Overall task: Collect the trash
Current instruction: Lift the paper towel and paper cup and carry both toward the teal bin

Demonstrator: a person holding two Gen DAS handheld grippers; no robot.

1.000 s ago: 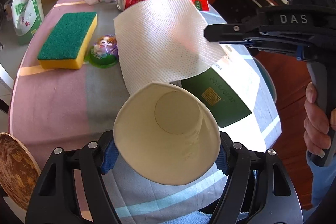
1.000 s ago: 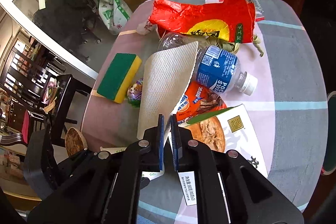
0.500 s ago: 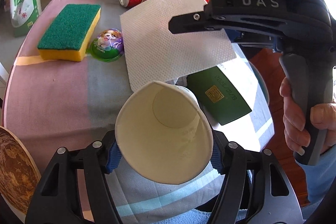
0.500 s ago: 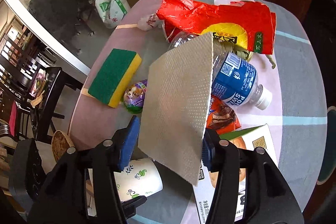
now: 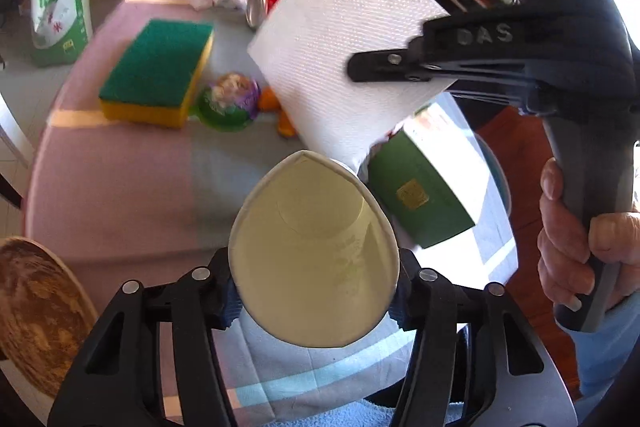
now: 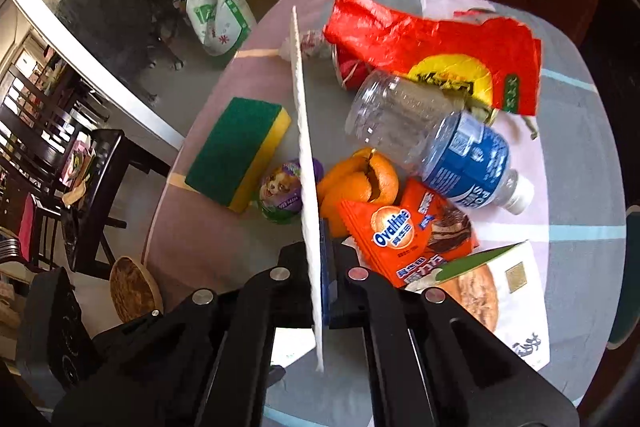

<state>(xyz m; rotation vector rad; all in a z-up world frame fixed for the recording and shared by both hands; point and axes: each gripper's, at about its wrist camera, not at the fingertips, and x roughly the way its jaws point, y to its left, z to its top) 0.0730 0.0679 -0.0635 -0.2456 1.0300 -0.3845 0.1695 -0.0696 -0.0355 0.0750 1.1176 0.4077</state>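
A white paper cup (image 5: 314, 259) sits mouth-up between the pads of my left gripper (image 5: 315, 301). The jaws are closing and have pressed its rim into an oval. My right gripper (image 6: 320, 247) is shut on a white embossed paper towel (image 6: 306, 155), which shows edge-on in the right wrist view. In the left wrist view that paper towel (image 5: 344, 47) hangs flat in the air just beyond the cup, pinched by the right gripper (image 5: 360, 70), which a hand (image 5: 580, 235) holds at the right.
On the round table (image 6: 580, 155) lie a green-and-yellow sponge (image 6: 236, 151), a small purple-lidded tub (image 6: 280, 191), orange peel (image 6: 356, 179), an Ovaltine packet (image 6: 404, 231), a plastic bottle (image 6: 440, 143), a red bag (image 6: 432, 43) and a green-and-white box (image 5: 420, 195). A wicker plate (image 5: 36, 307) lies at lower left.
The right gripper opened around the paper towel, then shut on it and lifted it off the table, uncovering the orange peel. The cup's rim has been squeezed narrower.
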